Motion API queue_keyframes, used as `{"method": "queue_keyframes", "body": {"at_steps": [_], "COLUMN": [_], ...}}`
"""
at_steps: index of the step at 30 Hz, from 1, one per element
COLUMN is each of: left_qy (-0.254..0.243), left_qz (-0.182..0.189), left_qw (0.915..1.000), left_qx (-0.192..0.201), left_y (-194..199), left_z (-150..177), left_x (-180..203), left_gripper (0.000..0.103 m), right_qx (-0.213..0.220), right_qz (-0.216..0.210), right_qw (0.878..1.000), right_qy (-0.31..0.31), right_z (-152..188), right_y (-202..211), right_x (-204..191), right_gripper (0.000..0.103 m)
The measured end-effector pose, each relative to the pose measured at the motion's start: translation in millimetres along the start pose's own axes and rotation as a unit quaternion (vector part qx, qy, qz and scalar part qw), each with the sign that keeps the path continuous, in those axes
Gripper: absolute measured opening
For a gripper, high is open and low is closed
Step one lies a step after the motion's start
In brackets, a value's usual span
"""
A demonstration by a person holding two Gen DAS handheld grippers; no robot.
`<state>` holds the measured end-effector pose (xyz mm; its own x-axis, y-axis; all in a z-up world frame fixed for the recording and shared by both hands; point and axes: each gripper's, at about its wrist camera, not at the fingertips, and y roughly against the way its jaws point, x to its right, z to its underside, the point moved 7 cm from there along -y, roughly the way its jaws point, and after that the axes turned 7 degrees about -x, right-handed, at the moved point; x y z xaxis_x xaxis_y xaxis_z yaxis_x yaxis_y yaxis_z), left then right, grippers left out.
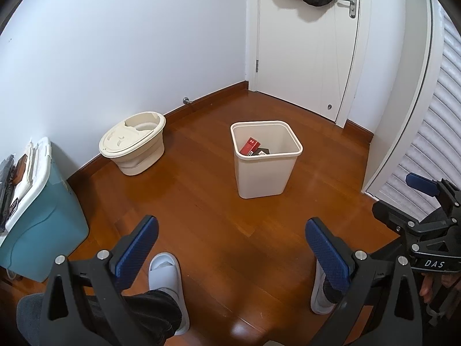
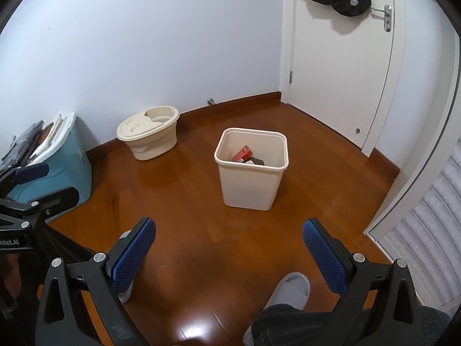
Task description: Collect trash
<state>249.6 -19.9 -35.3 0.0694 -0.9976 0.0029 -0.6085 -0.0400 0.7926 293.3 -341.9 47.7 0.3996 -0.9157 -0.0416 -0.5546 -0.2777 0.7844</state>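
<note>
- Left wrist view: left gripper [image 1: 230, 242] spread wide, nothing between the blue pads, hovering over bare wooden floor [image 1: 201, 201] short of the bin.
- Right wrist view: right gripper [image 2: 229, 240] likewise spread and empty, on the near side of the bin.
- Cream waste bin [image 1: 266, 160] upright mid-floor, well apart from both grippers, nearer the white door [image 1: 308, 57] than the feet.
- Inside the bin: red box [image 1: 250, 146] leaning on a dark box [image 1: 262, 152]; contents low, well below the rim.
- Judged near done or done: no loose trash visible on the floor around the bin.
- Left of the bin, along the wall: beige lidded tub [image 1: 133, 141] and teal storage box [image 1: 40, 225], neither looking like rubbish.
</note>
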Motion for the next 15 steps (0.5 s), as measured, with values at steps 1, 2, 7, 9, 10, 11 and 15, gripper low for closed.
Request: {"method": "queue_keyframes", "body": {"at_steps": [1, 2, 7, 9, 10, 11, 15], "left_qy": [0.001, 0.001, -0.001, 0.000, 0.001, 0.001, 0.001], "left_qz": [0.000, 0.001, 0.001, 0.000, 0.001, 0.001, -0.001], "left_qw": [1.0000, 1.0000, 1.0000, 1.0000, 1.0000, 1.0000, 1.0000], "left_qx": [0.000, 0.000, 0.000, -0.001, -0.001, -0.001, 0.000], "left_y": [0.4, 0.5, 0.7, 0.5, 0.6, 0.8, 2.7], "left_z": [0.1, 0.0, 0.1, 0.3, 0.5, 0.6, 0.1], "left_x": [-0.4, -0.7, -0.8, -0.6, -0.3, 0.0, 0.1], "left_gripper": [0.103, 0.103, 0.103, 0.103, 0.103, 0.103, 0.103], "right_qx": [0.000, 0.000, 0.000, 0.000, 0.000, 0.000, 0.001], "right_qz": [0.000, 0.001, 0.002, 0.003, 0.003, 0.002, 0.002], "right_qw": [1.000, 1.000, 1.000, 1.000, 1.000, 1.000, 1.000], "right_qy": [0.000, 0.001, 0.001, 0.001, 0.002, 0.004, 0.005], "right_z": [0.1, 0.3, 0.3, 0.2, 0.1, -0.1, 0.2], "right_y": [-0.4, -0.4, -0.2, 0.1, -0.1, 0.1, 0.0], "right_x": [0.2, 0.2, -1.6, -3.5, -2.9, -1.5, -1.4], "right_gripper": [0.103, 0.103, 0.103, 0.103, 0.103, 0.103, 0.103]}}
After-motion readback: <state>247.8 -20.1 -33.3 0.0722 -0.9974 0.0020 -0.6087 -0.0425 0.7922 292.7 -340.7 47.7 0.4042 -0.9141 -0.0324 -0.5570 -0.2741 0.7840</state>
